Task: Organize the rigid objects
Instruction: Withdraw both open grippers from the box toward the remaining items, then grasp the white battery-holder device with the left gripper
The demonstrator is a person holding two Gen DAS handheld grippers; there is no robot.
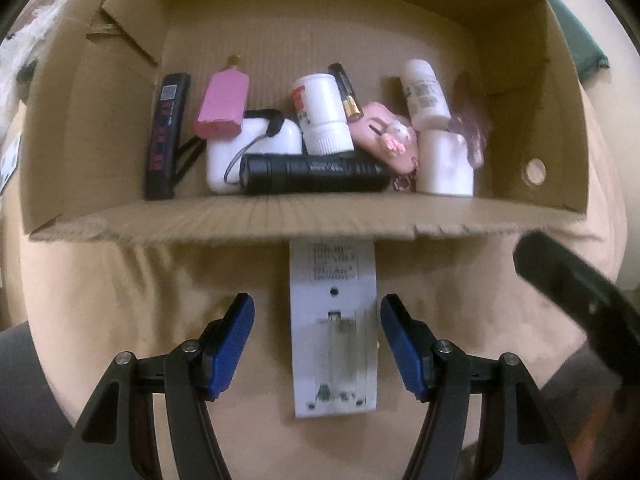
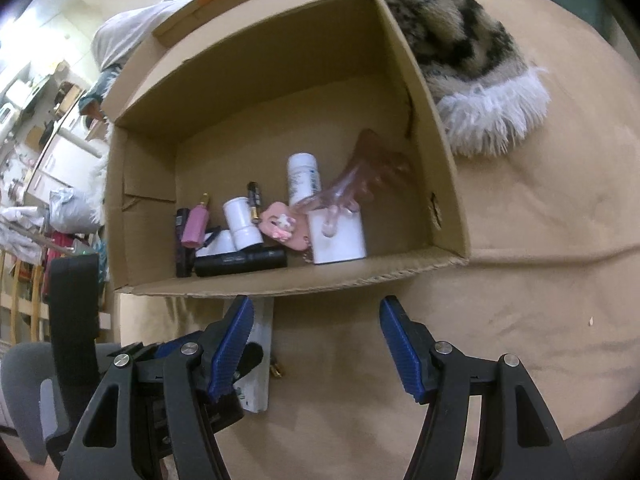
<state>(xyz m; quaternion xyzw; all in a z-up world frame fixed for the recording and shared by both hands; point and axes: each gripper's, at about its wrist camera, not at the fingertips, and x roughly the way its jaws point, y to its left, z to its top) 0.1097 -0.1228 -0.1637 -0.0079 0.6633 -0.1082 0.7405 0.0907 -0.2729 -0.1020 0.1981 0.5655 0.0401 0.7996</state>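
Likely light, stiff, slick: white charger (image 1: 334,328) sits between left gripper (image 1: 317,346) jaws, half-open, untouched; pinch its long edges. Right gripper (image 2: 317,346) half-open, empty.

Both wrist views look steeply down, close, sharing the cardboard box (image 1: 240,220) (image 2: 280,284) from adjacent sides

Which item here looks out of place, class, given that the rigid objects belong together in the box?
The white battery holder lies flat on the tan cloth outside the cardboard box, its far end against or under the front wall, while everything else is piled inside. The pile is untidy: the black flashlight lies across other items.
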